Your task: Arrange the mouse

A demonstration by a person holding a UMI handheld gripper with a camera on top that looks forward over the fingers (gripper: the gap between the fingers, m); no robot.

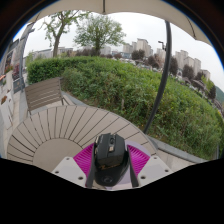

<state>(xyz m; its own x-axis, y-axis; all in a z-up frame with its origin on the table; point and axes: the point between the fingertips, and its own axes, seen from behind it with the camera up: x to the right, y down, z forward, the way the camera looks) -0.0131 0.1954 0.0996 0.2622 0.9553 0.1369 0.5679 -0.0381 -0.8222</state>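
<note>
No text, label, brand, number or sign can be read anywhere; nothing legible is seen on the mouse (111, 155) or at twelve o'clock beyond it.

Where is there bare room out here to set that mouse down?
The black mouse sits between the fingers of the hand-held gripper, pressed by both pads. The pale slatted table just beyond them is bare across its width. It is bordered by the wooden bench on one side and the grassy bank on the other.

An outdoor city park: hedge (120, 85), trees (98, 30), wooden bench (42, 93).
</note>
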